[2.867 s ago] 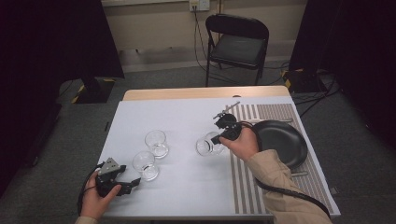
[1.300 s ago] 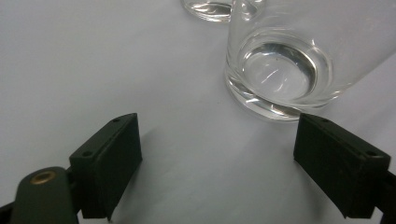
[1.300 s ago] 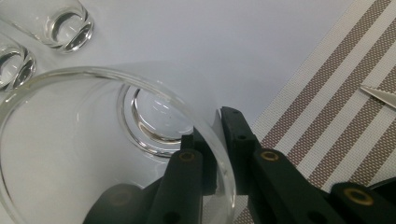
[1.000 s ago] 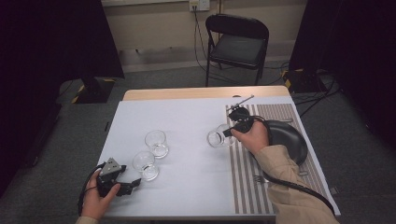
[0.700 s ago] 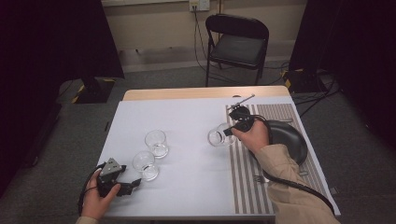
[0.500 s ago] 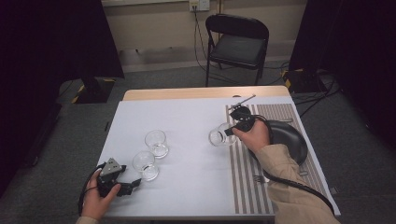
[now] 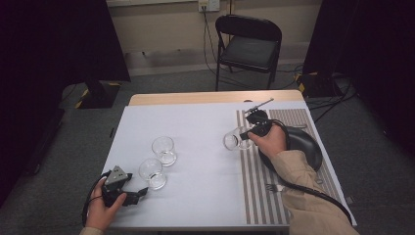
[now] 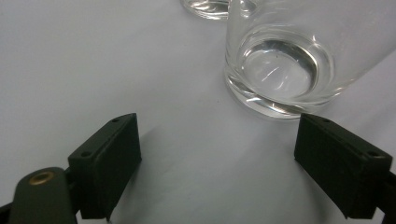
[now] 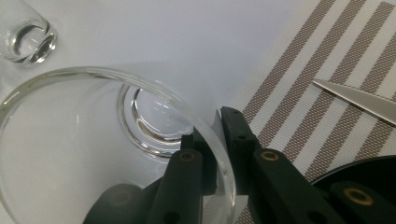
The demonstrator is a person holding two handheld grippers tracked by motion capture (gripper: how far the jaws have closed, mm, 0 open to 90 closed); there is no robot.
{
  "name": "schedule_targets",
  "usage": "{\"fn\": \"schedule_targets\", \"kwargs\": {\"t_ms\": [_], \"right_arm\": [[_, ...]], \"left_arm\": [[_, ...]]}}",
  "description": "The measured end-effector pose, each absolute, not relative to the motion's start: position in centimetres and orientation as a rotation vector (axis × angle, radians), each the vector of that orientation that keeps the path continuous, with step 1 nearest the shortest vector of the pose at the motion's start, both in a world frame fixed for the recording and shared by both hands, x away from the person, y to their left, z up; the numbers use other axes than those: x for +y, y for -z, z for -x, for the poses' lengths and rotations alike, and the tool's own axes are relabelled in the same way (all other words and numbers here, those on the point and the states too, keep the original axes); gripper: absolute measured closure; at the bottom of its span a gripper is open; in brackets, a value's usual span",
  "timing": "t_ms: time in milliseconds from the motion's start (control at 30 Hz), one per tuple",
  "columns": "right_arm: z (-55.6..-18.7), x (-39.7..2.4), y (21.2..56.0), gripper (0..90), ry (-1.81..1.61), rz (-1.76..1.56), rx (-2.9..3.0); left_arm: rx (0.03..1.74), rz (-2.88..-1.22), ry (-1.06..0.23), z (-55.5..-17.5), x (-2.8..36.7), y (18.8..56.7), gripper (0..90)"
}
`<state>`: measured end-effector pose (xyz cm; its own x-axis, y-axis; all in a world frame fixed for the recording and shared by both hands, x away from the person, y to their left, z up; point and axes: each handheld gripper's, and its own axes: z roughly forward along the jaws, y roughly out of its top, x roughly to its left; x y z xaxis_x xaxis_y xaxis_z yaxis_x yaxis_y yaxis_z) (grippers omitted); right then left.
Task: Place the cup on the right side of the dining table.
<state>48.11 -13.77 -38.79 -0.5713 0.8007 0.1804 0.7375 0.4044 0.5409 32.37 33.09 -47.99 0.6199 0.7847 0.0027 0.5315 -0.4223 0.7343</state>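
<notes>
We see the right gripper [image 9: 219, 154] pinching the wall of a clear glass [image 9: 112, 154], one jaw inside and one outside; the glass hangs tilted at the edge of the striped placemat [image 7: 257, 171], its near rim cut off. The black plate [image 7: 306, 144] is half hidden by the hand. Since earlier, the glass has moved slightly toward the mat. The left gripper [image 8: 219, 172] rests open beside another glass [image 8: 285, 70]

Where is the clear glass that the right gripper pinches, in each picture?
High view: the clear drinking glass sits right of centre, at the striped placemat's left edge, held by the right gripper.
Left gripper view: I cannot find it among the glasses there.
Right gripper view: it is at lower left, its wall pinched between the jaws.
Shared landmark: the white tablecloth.
</notes>
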Motion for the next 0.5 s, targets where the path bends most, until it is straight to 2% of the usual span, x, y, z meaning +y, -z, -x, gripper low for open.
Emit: {"fn": "schedule_targets", "kwargs": {"t_ms": [500], "right_arm": [[-48.67,-14.53,39.01,85.1,-0.882,-1.413,2.527]], "left_arm": [[1.031,-2.126,-0.452,-32.34,33.07,47.99,13.8]]}}
